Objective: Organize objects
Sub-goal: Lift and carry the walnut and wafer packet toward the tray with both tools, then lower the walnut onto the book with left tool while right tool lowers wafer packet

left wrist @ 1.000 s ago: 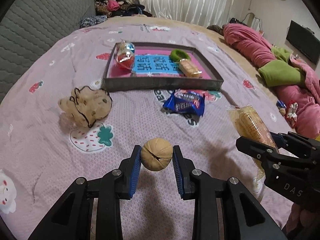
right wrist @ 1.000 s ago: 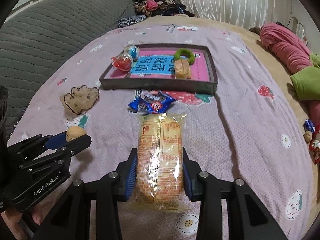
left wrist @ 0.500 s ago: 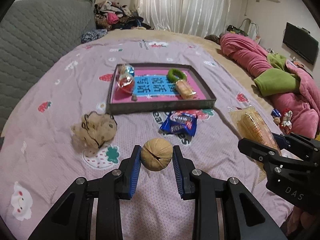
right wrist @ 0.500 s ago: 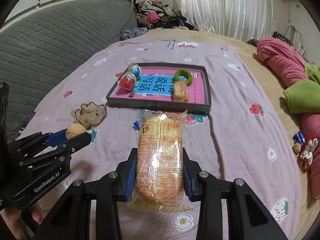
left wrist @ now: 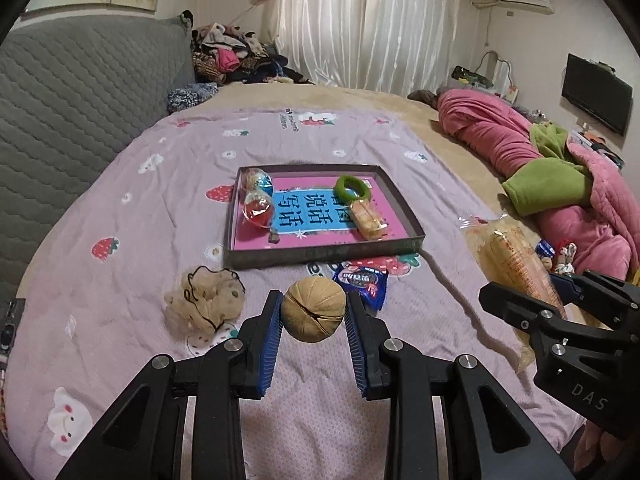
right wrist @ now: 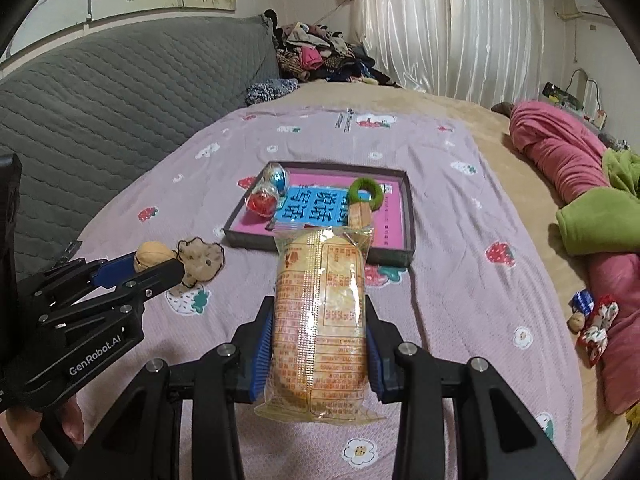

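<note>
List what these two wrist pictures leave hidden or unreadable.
- Blue snack packet: partly behind the walnut and left tool in the left view; hidden behind the wrapped cracker pack in the right view.
- Tray front wall: partly covered by the cracker pack, right view.
- Cracker pack print: too small to read.
- Small items by the pink blanket: too small to identify.
- Right tool body: cut by the frame edge.

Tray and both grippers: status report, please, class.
Left gripper shut on walnut. Right gripper shut on cracker pack. Tray ahead, partly filled. Blue wrapper before it.
</note>
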Motion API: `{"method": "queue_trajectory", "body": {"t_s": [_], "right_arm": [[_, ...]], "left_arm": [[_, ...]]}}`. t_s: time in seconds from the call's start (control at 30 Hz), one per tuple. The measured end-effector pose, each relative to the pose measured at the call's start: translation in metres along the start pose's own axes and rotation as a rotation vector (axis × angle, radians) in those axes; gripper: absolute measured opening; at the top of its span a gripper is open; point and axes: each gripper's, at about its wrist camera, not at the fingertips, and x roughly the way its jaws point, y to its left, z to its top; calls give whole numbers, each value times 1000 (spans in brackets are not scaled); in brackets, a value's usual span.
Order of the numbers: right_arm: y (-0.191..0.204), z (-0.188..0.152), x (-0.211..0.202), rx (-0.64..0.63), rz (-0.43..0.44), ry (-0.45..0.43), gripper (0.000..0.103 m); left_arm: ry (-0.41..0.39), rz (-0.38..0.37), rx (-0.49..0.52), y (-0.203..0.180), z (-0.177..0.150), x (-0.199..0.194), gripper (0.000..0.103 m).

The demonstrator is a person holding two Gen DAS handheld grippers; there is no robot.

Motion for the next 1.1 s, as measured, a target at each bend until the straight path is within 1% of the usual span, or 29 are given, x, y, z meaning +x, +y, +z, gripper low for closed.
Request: {"method": "queue_trajectory", "body": {"t_s": [0.27,0.53,0.77,1.1], "right_arm": [[-1,14,-8,2,9,-31,39],[-8,34,-9,6,10,-54,39],[-12,58,-6,4,3,-76,39],[-26,91,18,3,4,-82,39]], "left_arm": [[-35,-2,17,-7,19,-8,31],[-52,-3,26,-9,39,-4,31],[-56,-5,34,-10,61,9,31],[-52,-13,19,-10,94,42,31]]}}
